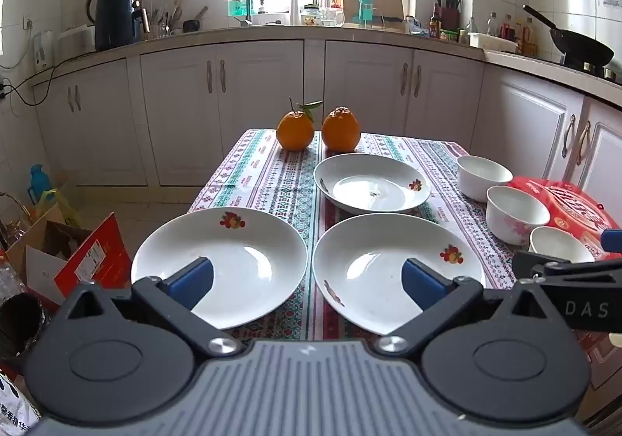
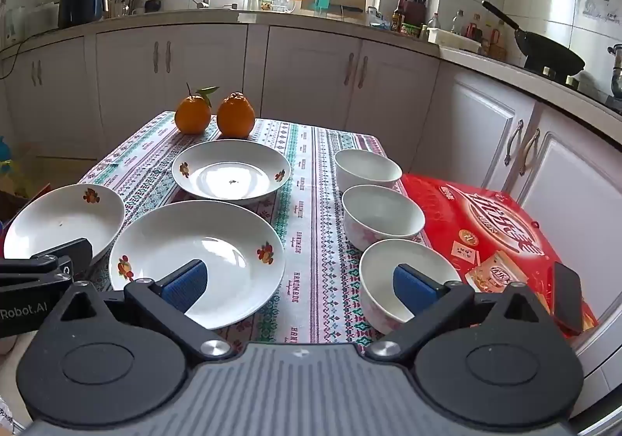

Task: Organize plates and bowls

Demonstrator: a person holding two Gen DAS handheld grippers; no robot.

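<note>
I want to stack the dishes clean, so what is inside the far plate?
The far plate holds only a tiny dark speck at its centre, with window glare around it. The speck is too small to identify. Nothing covers the inside.

The left black two-finger gripper with blue pads (image 1: pixel 307 280) tilts downward, its jaws spread fully wide with nothing between them. Just beside it, the right black two-finger gripper with blue pads (image 2: pixel 299 282) tilts down likewise, jaws equally wide and empty.
</note>
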